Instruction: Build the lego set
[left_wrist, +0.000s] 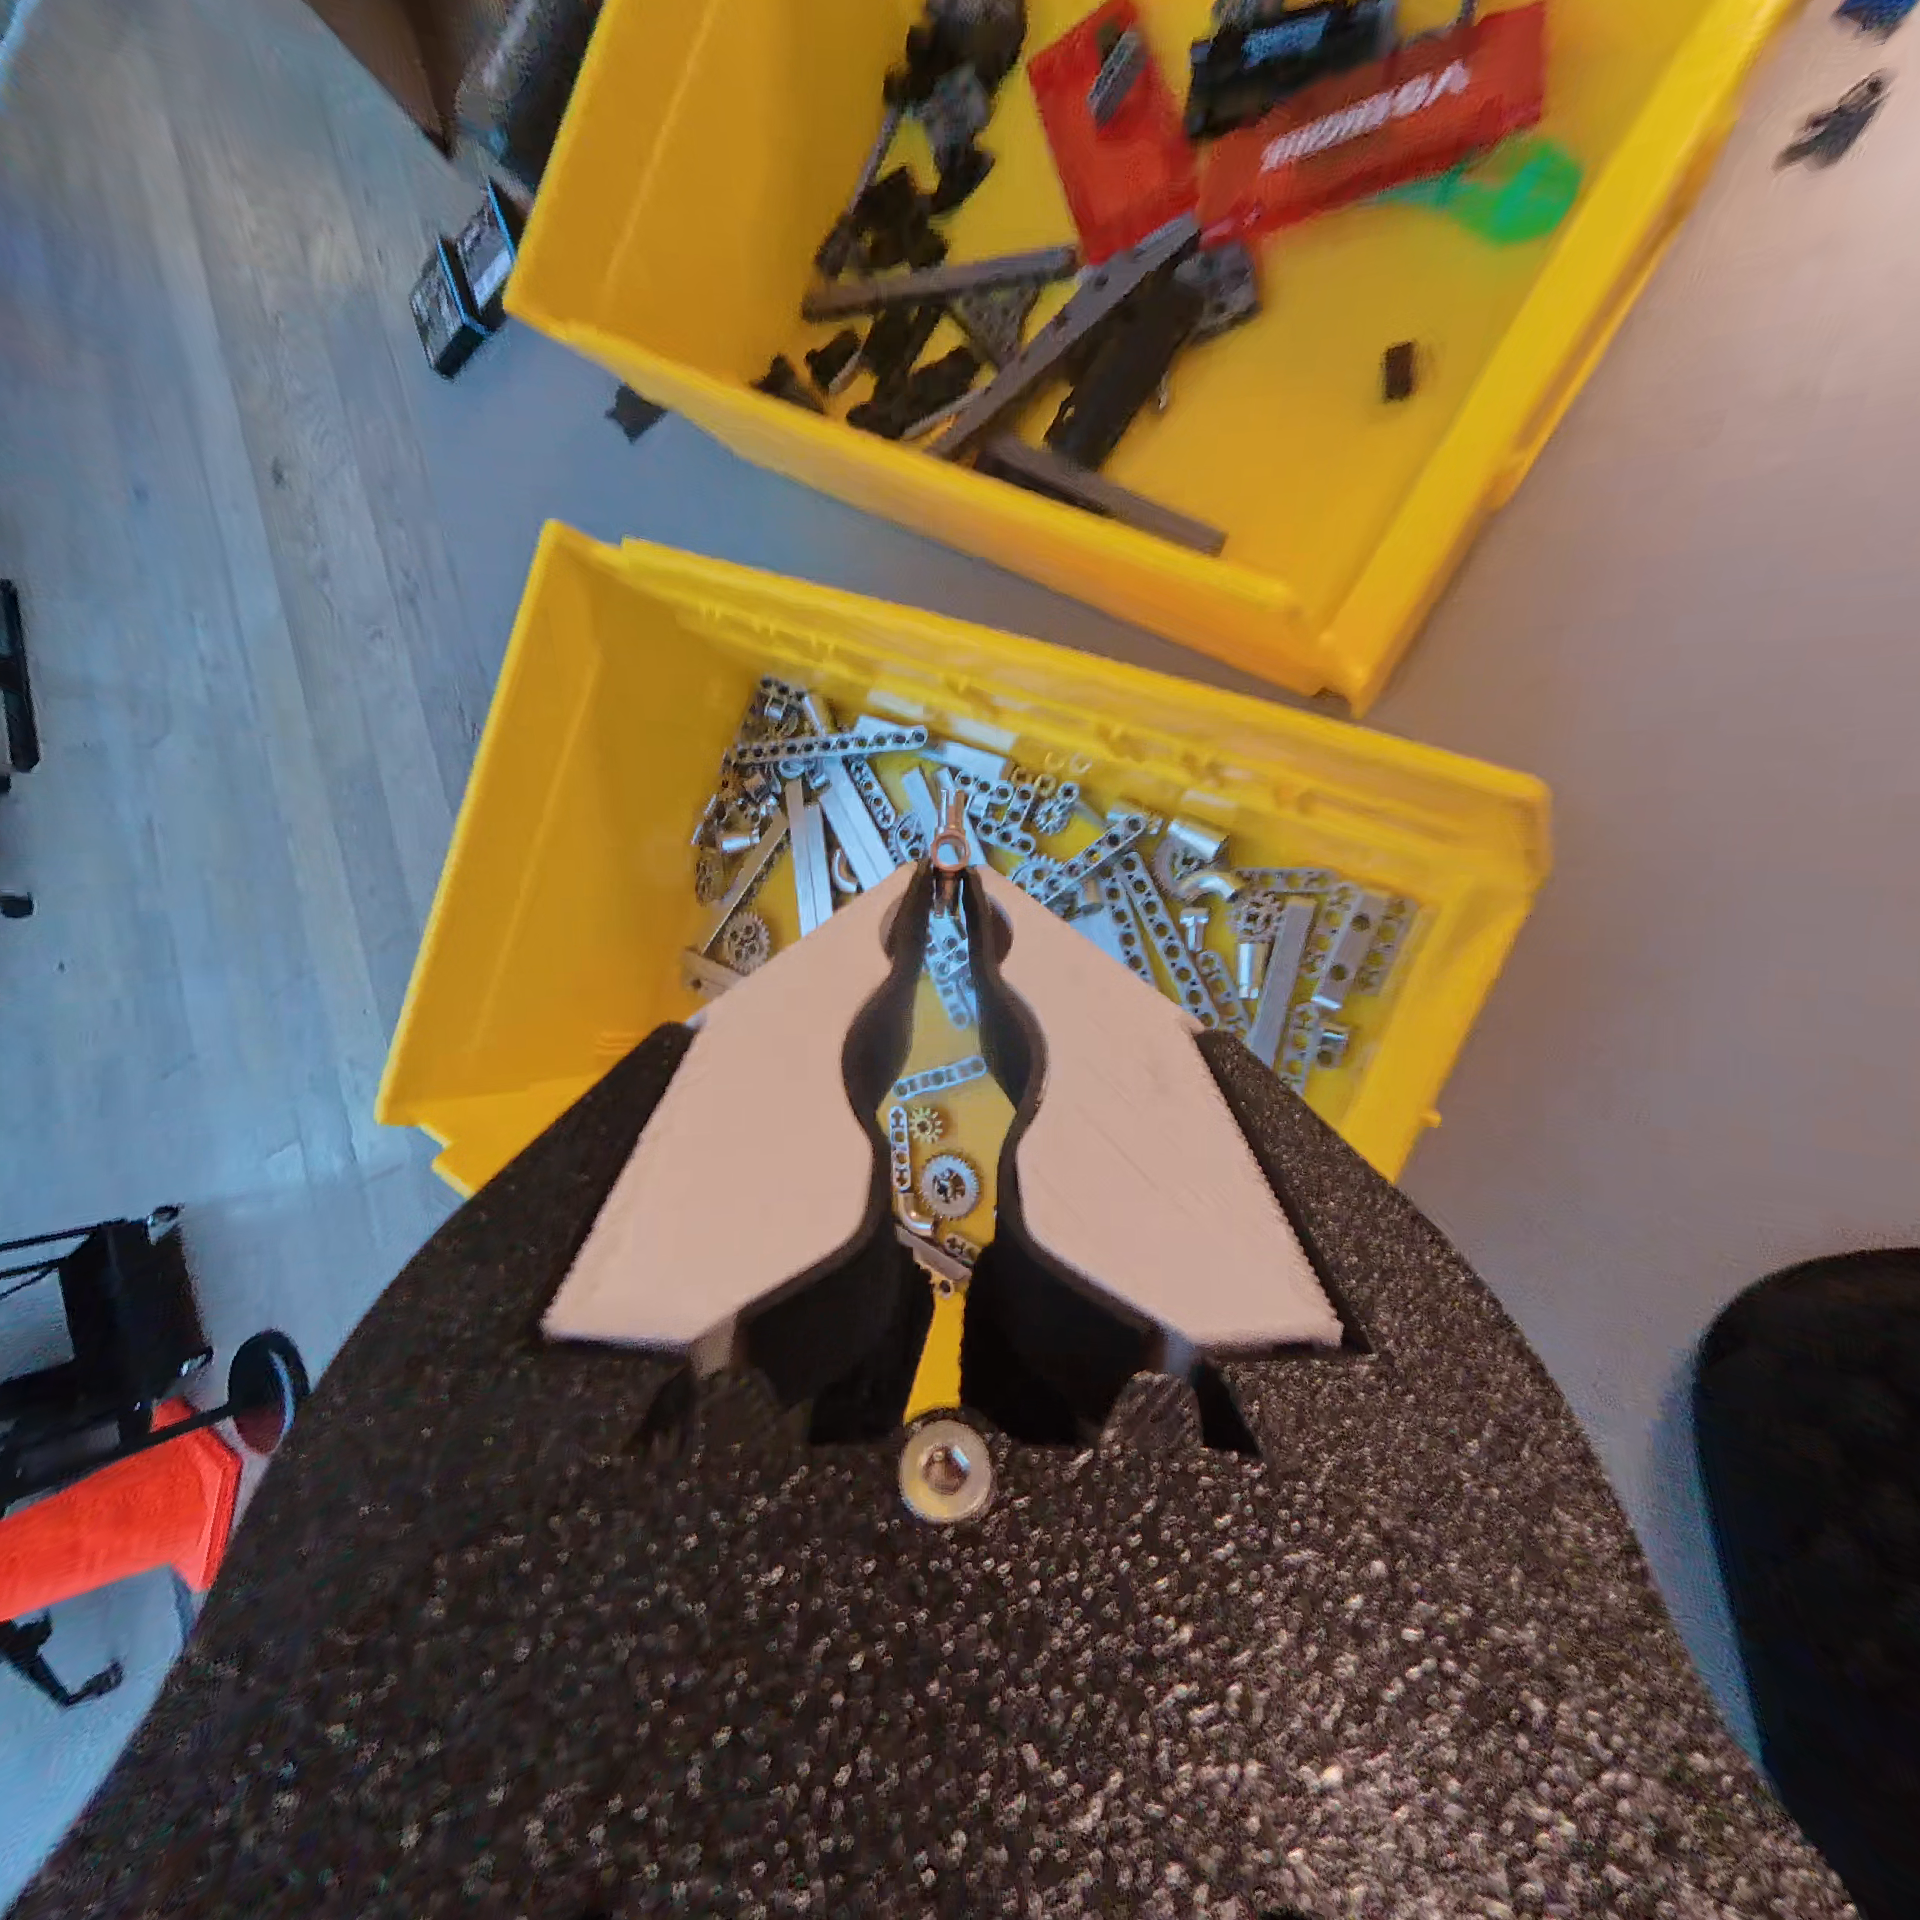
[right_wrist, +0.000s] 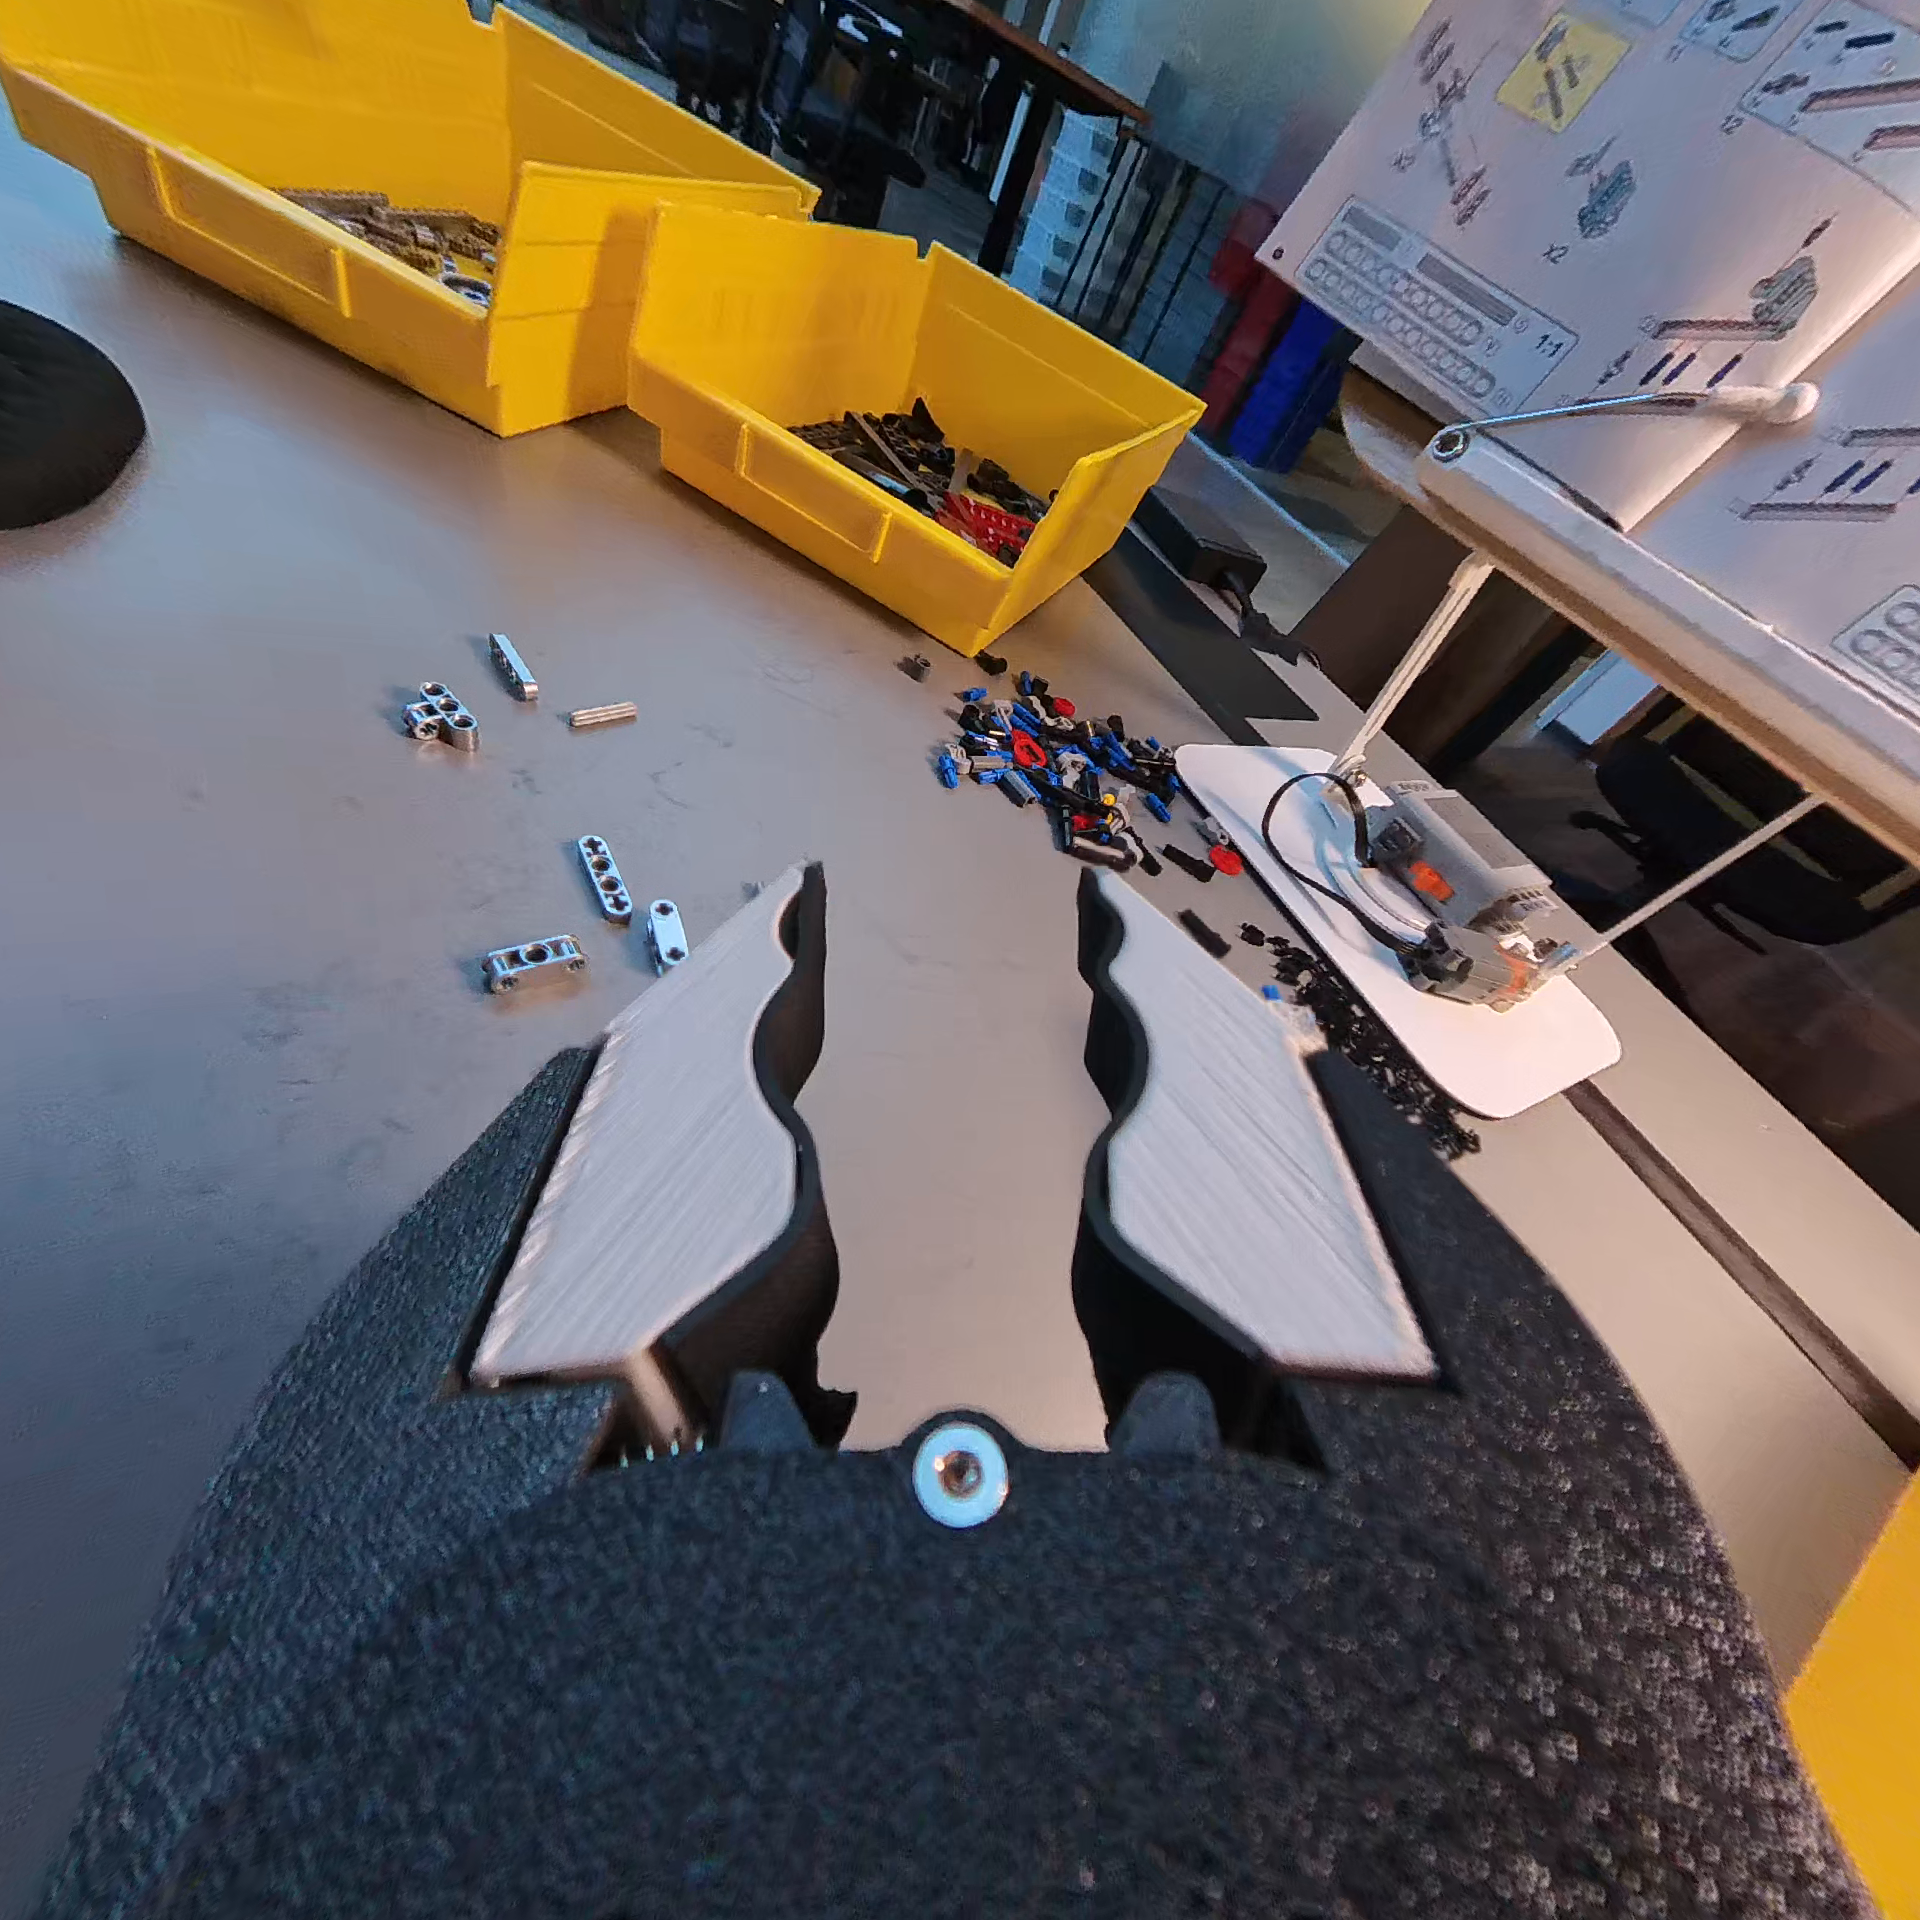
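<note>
Our left gripper (left_wrist: 948, 883) pinches a small grey piece (left_wrist: 948, 844) above the near yellow bin (left_wrist: 540, 831) of grey parts; beyond it, another bin (left_wrist: 665, 177) holds dark parts. Our right gripper (right_wrist: 951, 883) gapes wide, empty.

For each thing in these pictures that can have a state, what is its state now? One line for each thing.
left gripper: shut on a small grey piece, above the near bin.
small grey piece: pinched at the fingertips.
near yellow bin: open, holds grey beams and gears.
far yellow bin: open, holds dark parts.
right gripper: open, empty, above bare table.
instruction booklet: open on its stand.
</note>
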